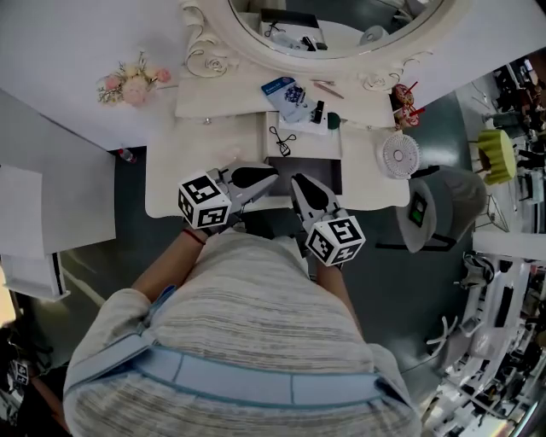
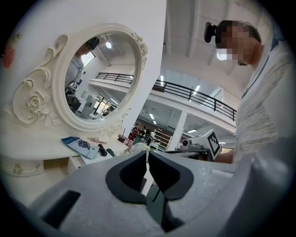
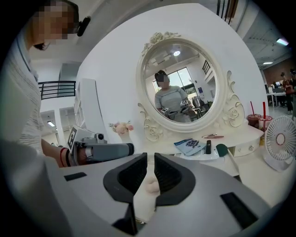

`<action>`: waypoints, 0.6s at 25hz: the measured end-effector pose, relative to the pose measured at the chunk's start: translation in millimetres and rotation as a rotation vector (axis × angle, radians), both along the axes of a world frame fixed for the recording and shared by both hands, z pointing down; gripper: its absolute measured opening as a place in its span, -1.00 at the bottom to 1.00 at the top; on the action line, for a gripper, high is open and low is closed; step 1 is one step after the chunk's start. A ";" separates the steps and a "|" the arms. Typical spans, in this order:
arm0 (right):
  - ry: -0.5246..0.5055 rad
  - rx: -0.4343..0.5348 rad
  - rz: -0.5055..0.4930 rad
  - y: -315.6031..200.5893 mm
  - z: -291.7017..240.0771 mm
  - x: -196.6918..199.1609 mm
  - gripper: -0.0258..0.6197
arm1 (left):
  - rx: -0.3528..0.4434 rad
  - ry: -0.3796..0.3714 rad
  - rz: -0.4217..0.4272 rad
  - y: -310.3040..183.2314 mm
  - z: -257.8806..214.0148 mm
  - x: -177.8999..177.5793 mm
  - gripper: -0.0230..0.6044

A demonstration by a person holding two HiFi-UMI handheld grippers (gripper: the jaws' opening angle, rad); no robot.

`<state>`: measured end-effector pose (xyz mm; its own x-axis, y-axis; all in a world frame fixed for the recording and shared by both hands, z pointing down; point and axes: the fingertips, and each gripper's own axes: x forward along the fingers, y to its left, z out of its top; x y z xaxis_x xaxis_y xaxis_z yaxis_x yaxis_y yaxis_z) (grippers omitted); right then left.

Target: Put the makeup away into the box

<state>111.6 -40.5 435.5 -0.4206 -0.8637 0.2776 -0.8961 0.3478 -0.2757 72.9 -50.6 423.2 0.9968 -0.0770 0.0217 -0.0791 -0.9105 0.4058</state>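
Makeup point(image 1: 318, 111) lies with a blue packet point(image 1: 288, 92) and a green round piece point(image 1: 333, 120) on the far shelf under the mirror point(image 1: 341, 26), well apart from both grippers. Which thing is the box: cannot tell.

Left gripper point(image 1: 271, 176) and right gripper point(image 1: 297, 181) are held at the near edge of the surface point(image 1: 171, 183), close to the person's body, tips angled toward each other. Both pairs of jaws are closed, nothing held. Forearms mostly hidden under the torso.
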 end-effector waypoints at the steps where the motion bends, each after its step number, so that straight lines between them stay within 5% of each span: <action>1: 0.000 -0.007 0.000 -2.5 2.6 0.7 -0.89 | -0.005 -0.004 0.000 -1.3 2.2 -0.4 -0.87; 15: 0.056 -0.096 -0.057 -40.0 30.8 18.6 -0.89 | -0.064 -0.022 -0.082 -18.6 16.2 0.5 -0.87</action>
<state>130.1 -80.5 466.3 -0.4499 -0.8072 0.3821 -0.8905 0.3730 -0.2607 73.5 -69.2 439.4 0.9864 -0.1560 0.0510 -0.1619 -0.8730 0.4601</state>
